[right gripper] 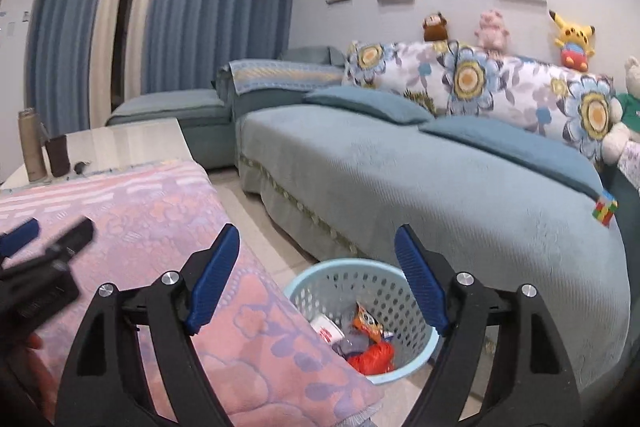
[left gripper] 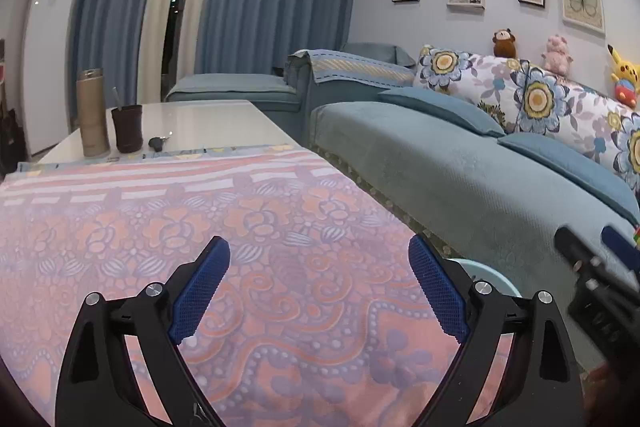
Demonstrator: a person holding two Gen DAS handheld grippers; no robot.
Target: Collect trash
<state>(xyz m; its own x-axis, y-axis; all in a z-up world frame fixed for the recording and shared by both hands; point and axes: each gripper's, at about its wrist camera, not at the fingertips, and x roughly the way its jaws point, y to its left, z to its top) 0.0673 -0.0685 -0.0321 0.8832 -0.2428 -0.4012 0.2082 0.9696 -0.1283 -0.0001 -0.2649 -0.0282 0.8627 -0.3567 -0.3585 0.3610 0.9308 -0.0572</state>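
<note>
1. The left gripper (left gripper: pixel 319 259) hung over the pink cloth (left gripper: pixel 248 251) on the worktop, jaws spread wide with nothing between them.
2. The right gripper (right gripper: pixel 317 251) was also wide apart and held nothing, above the worktop's edge.
3. The basket (right gripper: pixel 420 341) stood on the floor at 6 o'clock in the right wrist view, between cloth and sofa (right gripper: pixel 420 171).
4. Trash (right gripper: pixel 370 355) lay inside the basket: orange and red wrappers.
</note>
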